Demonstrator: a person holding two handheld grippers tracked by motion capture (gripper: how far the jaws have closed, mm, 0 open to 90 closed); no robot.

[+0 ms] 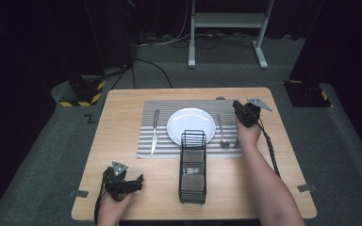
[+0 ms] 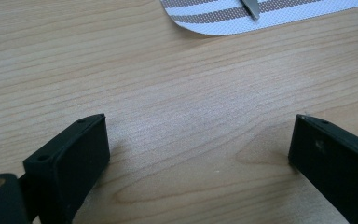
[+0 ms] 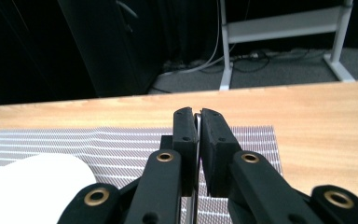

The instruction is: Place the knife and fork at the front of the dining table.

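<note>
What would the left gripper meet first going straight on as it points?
Probably the bare wooden table: the open left gripper is angled down at it. Further along lie the striped placemat corner and the knife end, but depth is hard to judge.

On your desk a grey-and-white striped placemat lies across the far half. At its middle you have a round white plate, with a knife well to its left and a spoon just beside its right edge. A black wire basket stands upright in front of the plate, its far end overlapping the placemat. Beyond your desk, a white metal frame stands on grey carpet, with black cables trailing nearby.
</note>
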